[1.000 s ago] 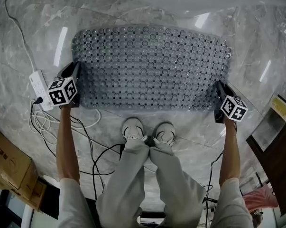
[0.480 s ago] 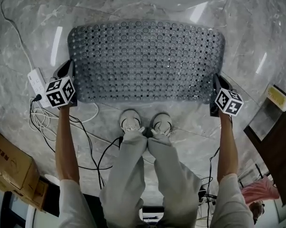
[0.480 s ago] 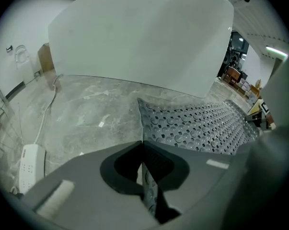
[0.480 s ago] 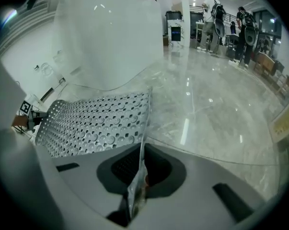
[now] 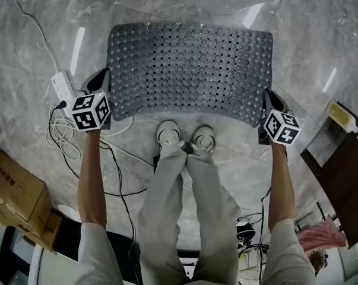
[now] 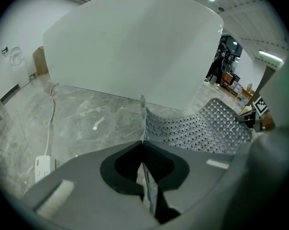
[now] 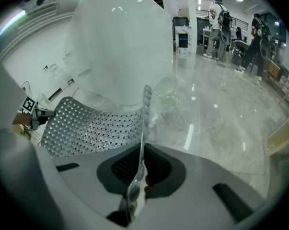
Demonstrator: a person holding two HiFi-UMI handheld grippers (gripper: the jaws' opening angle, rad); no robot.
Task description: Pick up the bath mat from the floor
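On the floor, straight ahead of my shoes: the mat, grey and perforated, long axis running left to right between my two hands. My left gripper sits at the mat's left short end, my right gripper at its right short end. Each arm is nearest its own end; neither reaches the middle.

Left jaws: clenched, with the mat's rim pinched edge-on between the pads and the sheet running away to the right of the jaws. Right jaws: clenched likewise on the opposite rim, sheet running away to the left. I see no gap in either gripper view.

Mat state: both ends are raised in my grip and the sheet bows between them. The near long edge lies just beyond my toes. Whether the middle or the far edge touches the floor I cannot tell.

Judgement: the grasp is made; what remains is the lift. It turns on both ends rising together along one line, since the span looks limp and sags. An uneven rise would tilt the long axis and load one pinch.

Nearby: power strip and cord just outside the left gripper, apart from the mat. Box at lower left, well apart; contents not visible.
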